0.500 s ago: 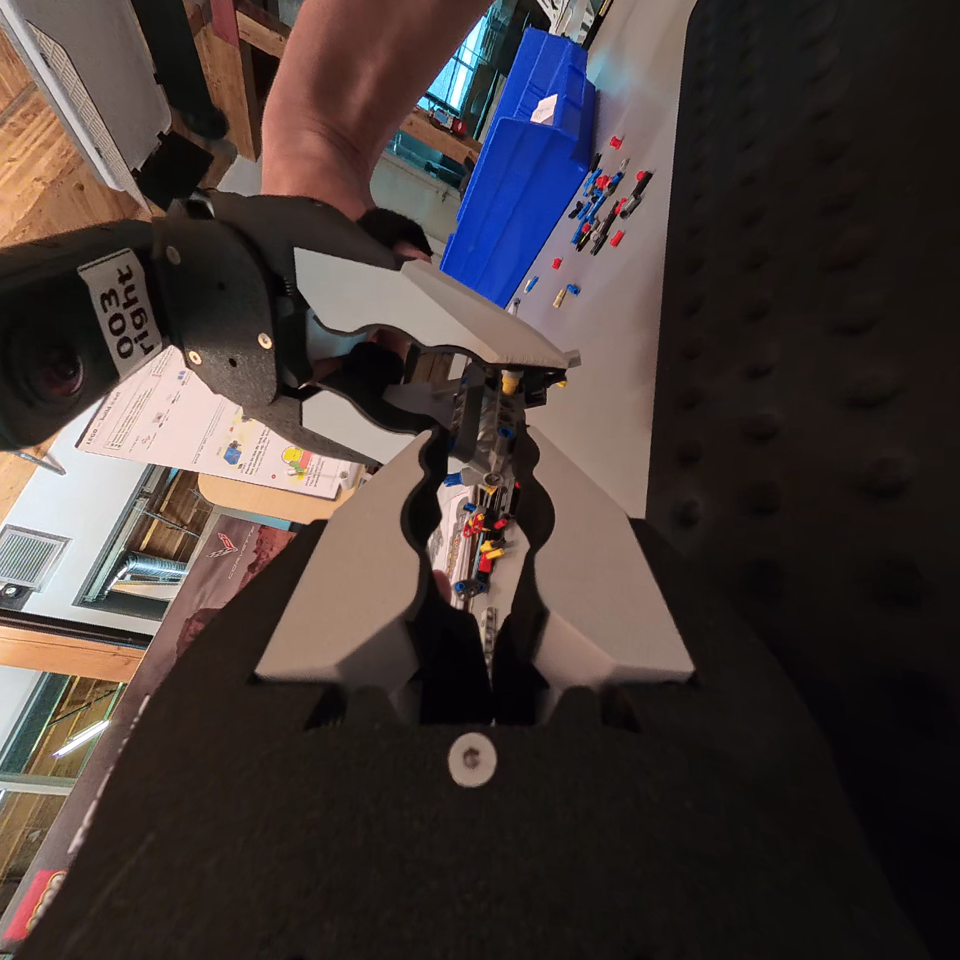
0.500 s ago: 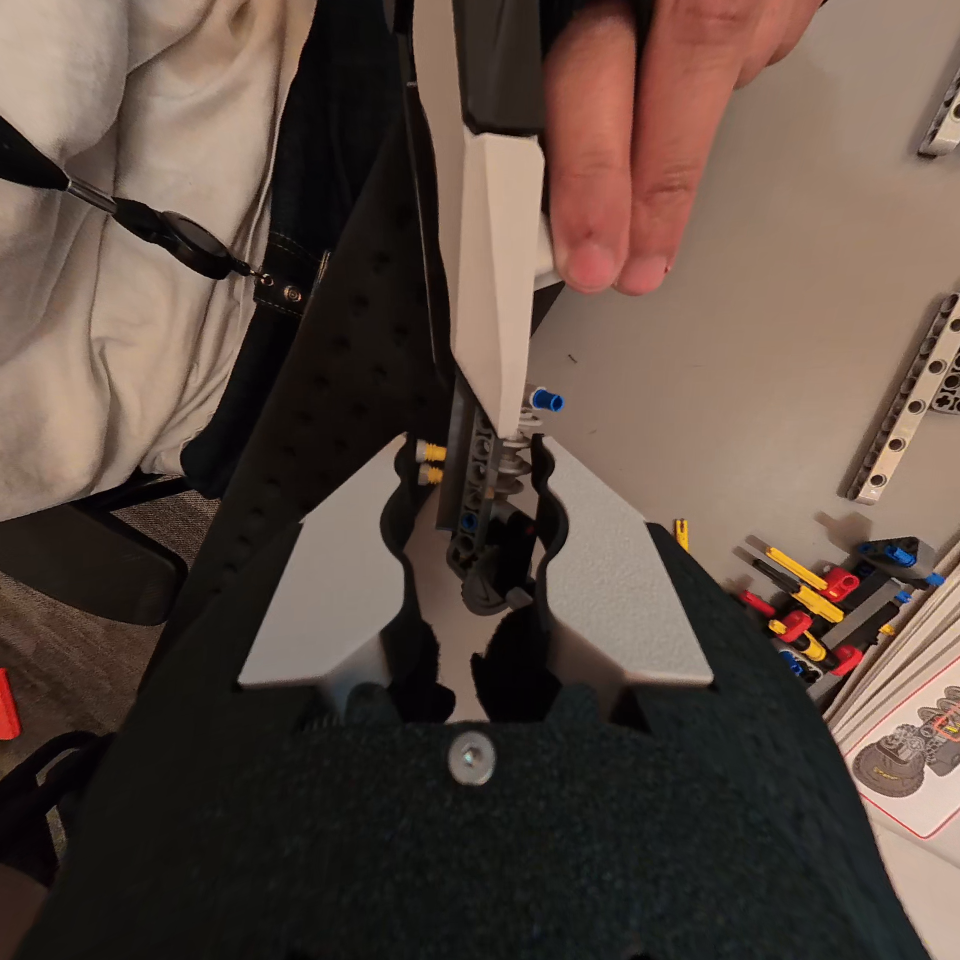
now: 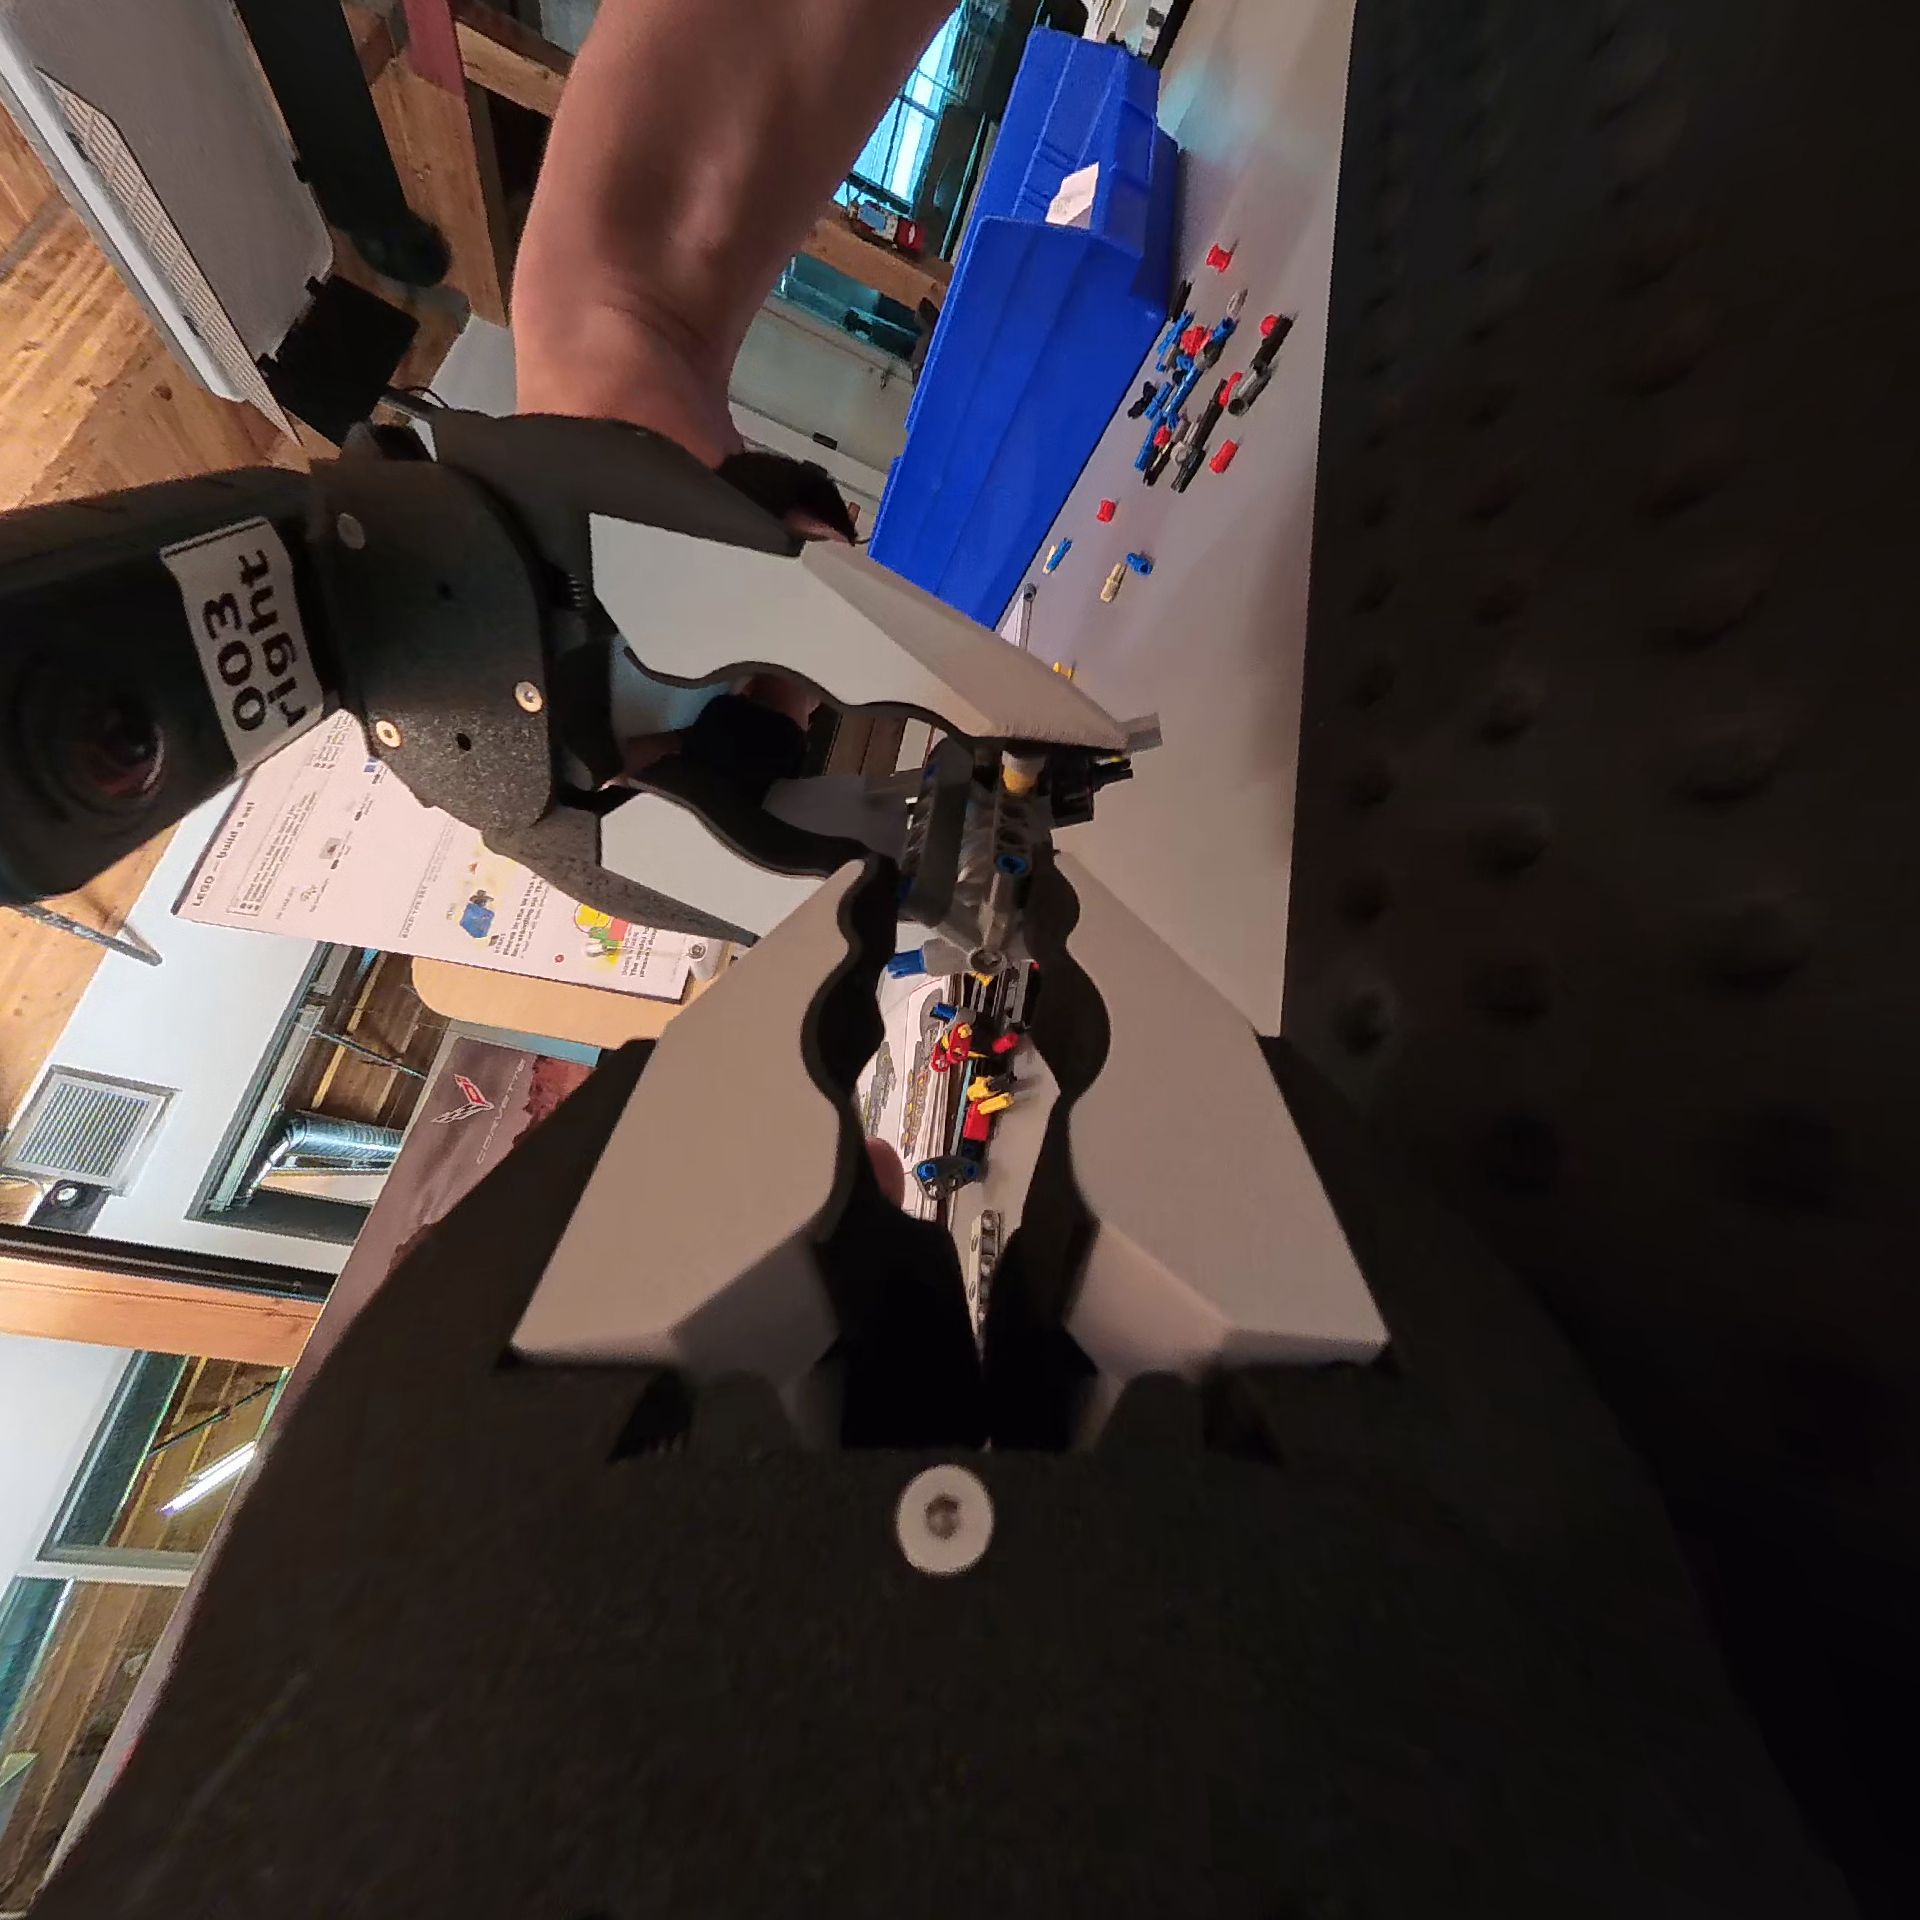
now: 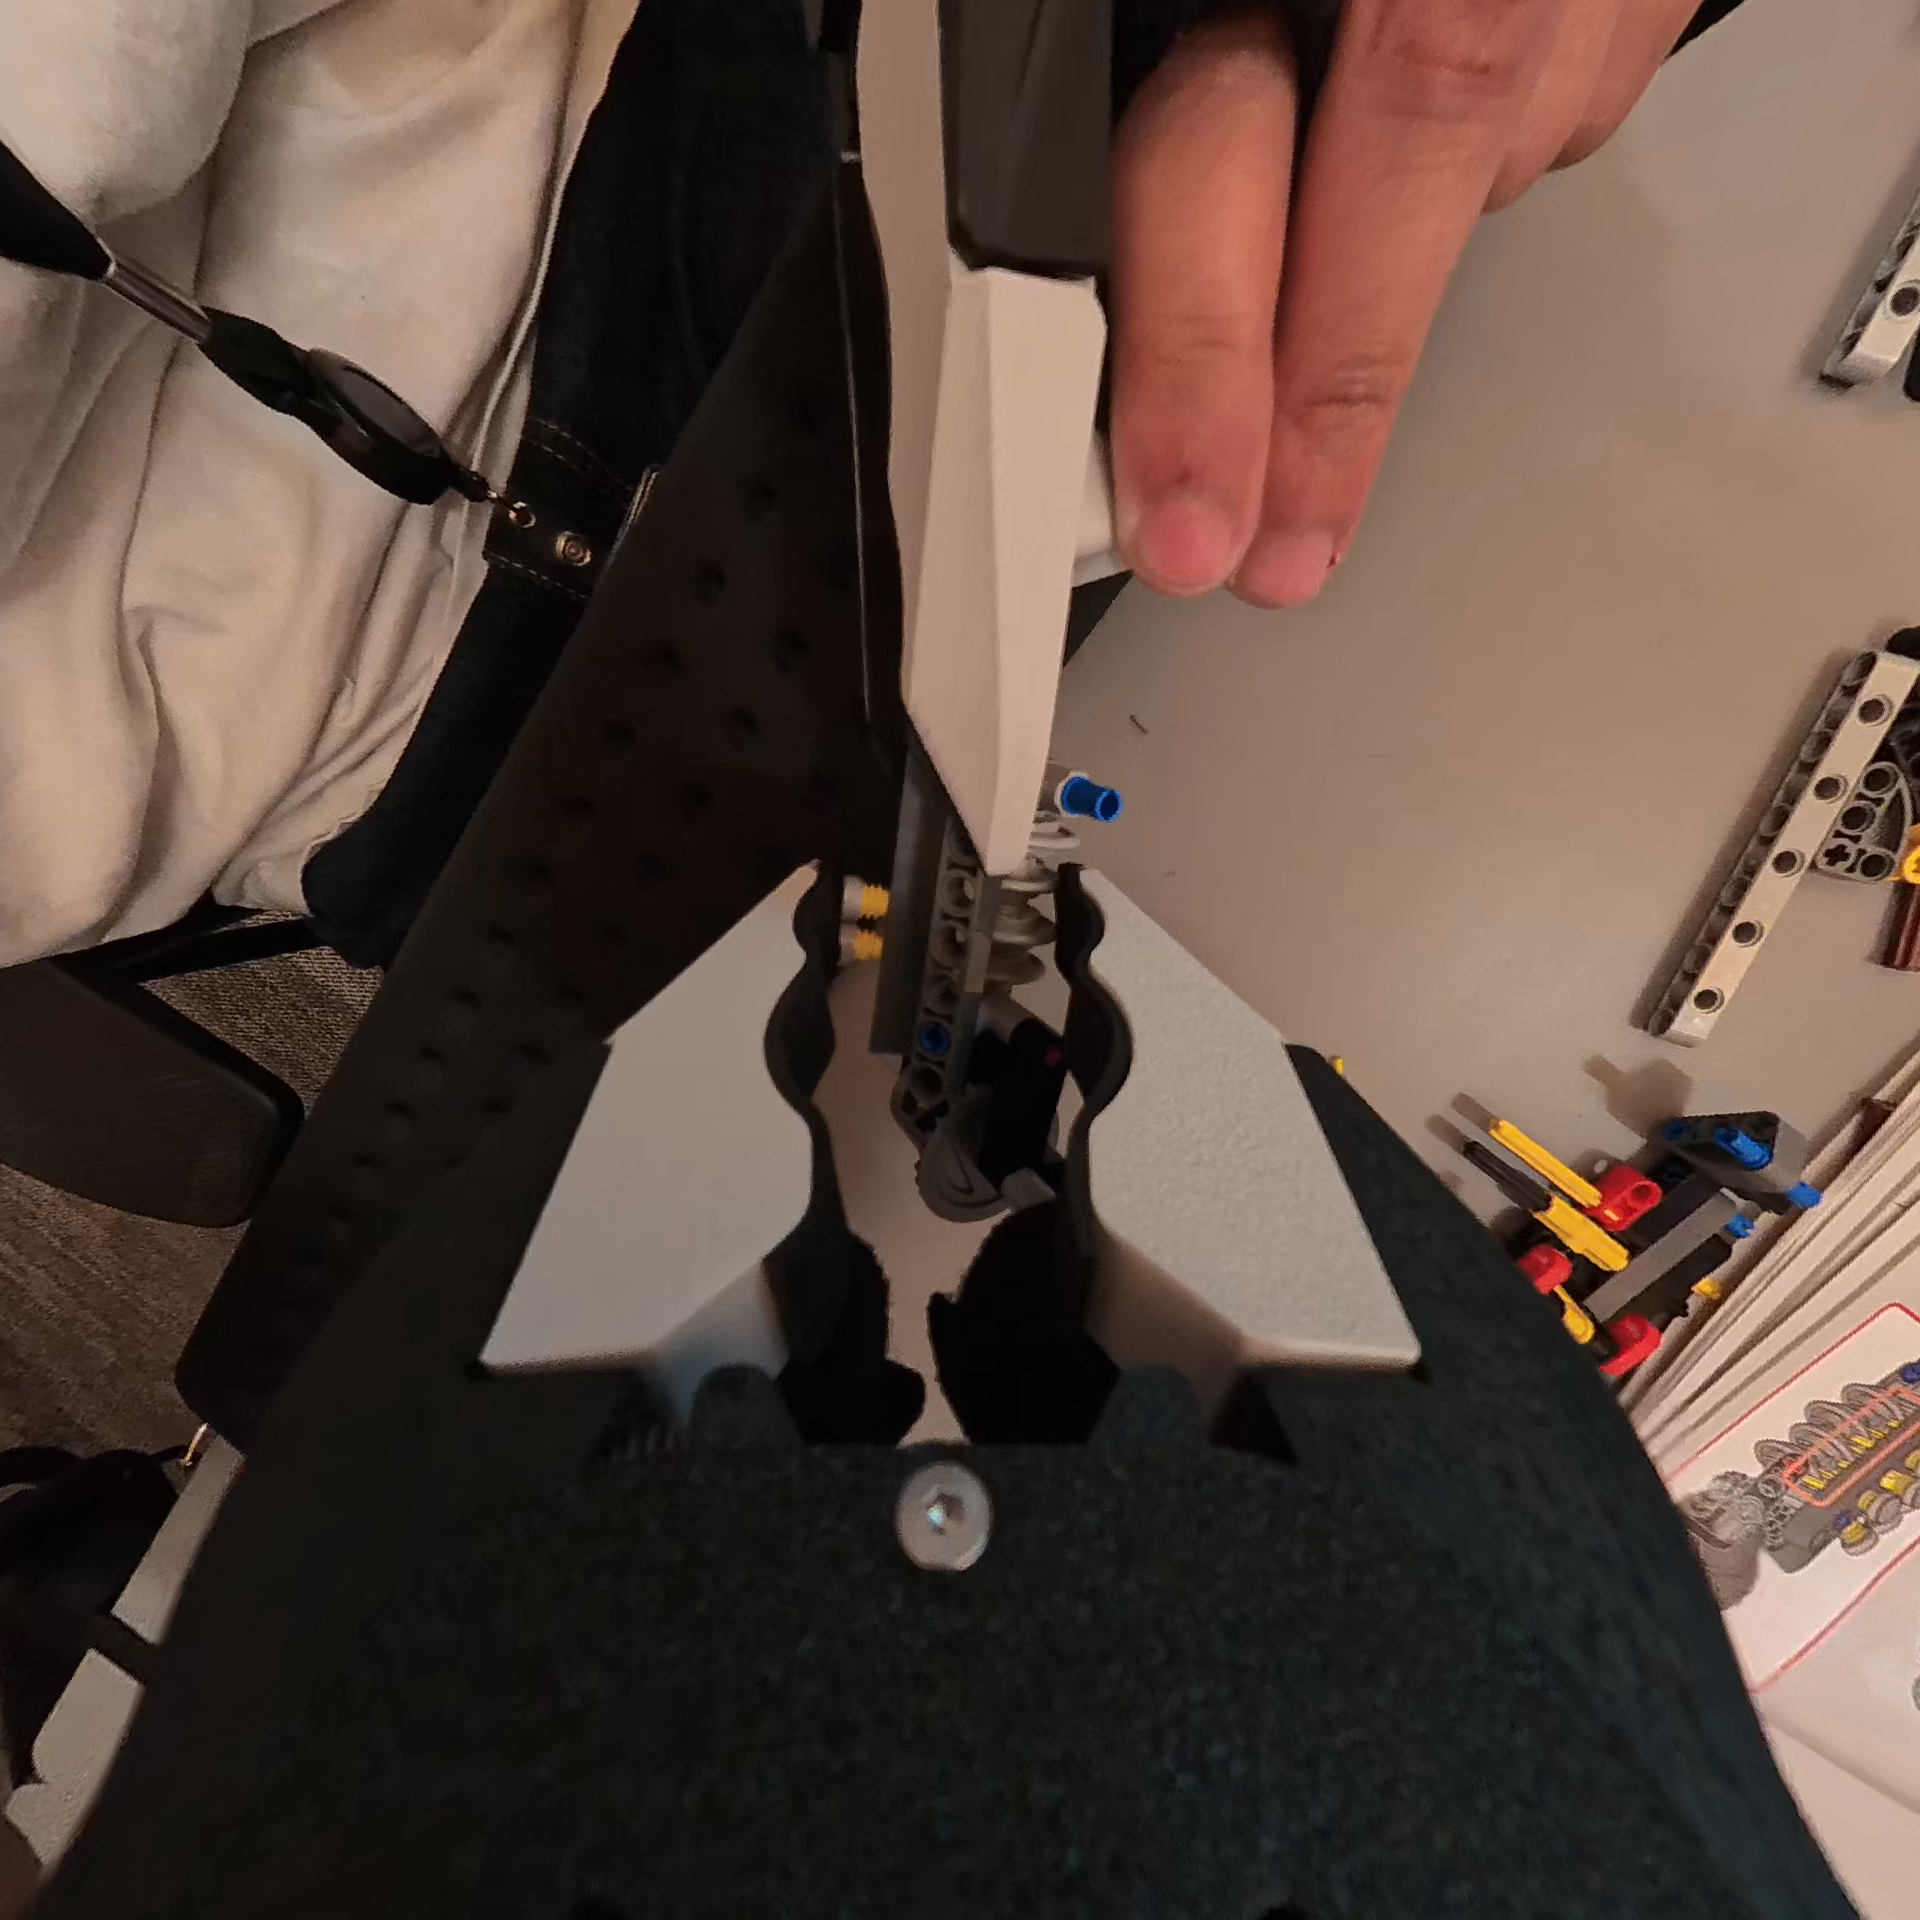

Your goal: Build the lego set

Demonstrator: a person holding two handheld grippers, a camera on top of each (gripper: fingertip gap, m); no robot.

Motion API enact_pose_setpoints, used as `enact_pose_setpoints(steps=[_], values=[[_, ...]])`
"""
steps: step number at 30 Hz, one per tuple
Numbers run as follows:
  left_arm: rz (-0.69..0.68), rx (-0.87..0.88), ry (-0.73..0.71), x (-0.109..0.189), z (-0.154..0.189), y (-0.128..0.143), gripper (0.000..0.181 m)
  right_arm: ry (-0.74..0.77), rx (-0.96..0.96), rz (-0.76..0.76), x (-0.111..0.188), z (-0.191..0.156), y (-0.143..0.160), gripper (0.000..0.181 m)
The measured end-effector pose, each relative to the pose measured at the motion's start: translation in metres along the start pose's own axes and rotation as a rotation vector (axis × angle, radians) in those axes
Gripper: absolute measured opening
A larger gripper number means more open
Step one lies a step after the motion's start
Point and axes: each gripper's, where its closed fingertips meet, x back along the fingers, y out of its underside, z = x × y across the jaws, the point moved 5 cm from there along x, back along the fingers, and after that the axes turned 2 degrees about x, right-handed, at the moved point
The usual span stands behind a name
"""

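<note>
My left hand-held gripper (image 3: 961, 883) and my right hand-held gripper (image 4: 940, 935) both clamp the small dark-grey beam-and-gear lego assembly (image 4: 951, 997) between them — it hangs above the pale grey bench (image 4: 1455, 675). Loose red, blue and black lego pieces (image 3: 1205, 384) lie scattered toward the bench's far edge, beside the blue plastic bins (image 3: 1029, 343).

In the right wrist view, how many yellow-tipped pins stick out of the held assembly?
2: an upper pin and a lower pin, adjacent on the assembly's left side. More may be hidden from view.
</note>
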Motion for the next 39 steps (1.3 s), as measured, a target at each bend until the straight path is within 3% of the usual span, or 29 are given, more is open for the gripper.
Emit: enact_pose_setpoints(steps=[8, 12, 15, 18, 22, 25, 27, 34, 39], values=[[-0.008, 0.031, 0.004, -0.001, -0.001, 0.003, 0.023, -0.01, -0.074, 0.016, 0.001, 0.003, -0.001, 0.042], [-0.021, 0.077, 0.003, -0.001, -0.005, 0.007, 0.024, 0.14, -0.077, 0.113, 0.021, 0.007, -0.005, 0.055], [-0.045, 0.178, 0.016, -0.002, -0.01, 0.014, 0.024, 0.285, -0.136, 0.305, 0.055, 0.007, -0.001, 0.062], [-0.094, 0.444, 0.052, -0.003, -0.023, 0.03, 0.023, 0.377, -0.29, 0.52, 0.076, 0.0, 0.023, 0.052], [-0.118, 0.847, 0.119, -0.002, -0.038, 0.057, 0.024, 0.484, -0.552, 0.85, 0.069, -0.003, 0.059, 0.044], [-0.064, 1.047, 0.134, 0.001, -0.05, 0.067, 0.024, 0.527, -0.651, 1.133, 0.059, -0.009, 0.067, 0.042], [-0.007, 1.158, 0.164, 0.003, -0.055, 0.07, 0.024, 0.584, -0.682, 1.228, 0.052, -0.011, 0.07, 0.038], [0.135, 1.471, 0.268, 0.006, -0.066, 0.083, 0.024, 0.661, -0.618, 1.202, 0.042, -0.011, 0.05, 0.03], [0.199, 1.555, 0.295, 0.007, -0.07, 0.084, 0.024, 0.65, -0.617, 1.211, 0.042, -0.012, 0.051, 0.029]])
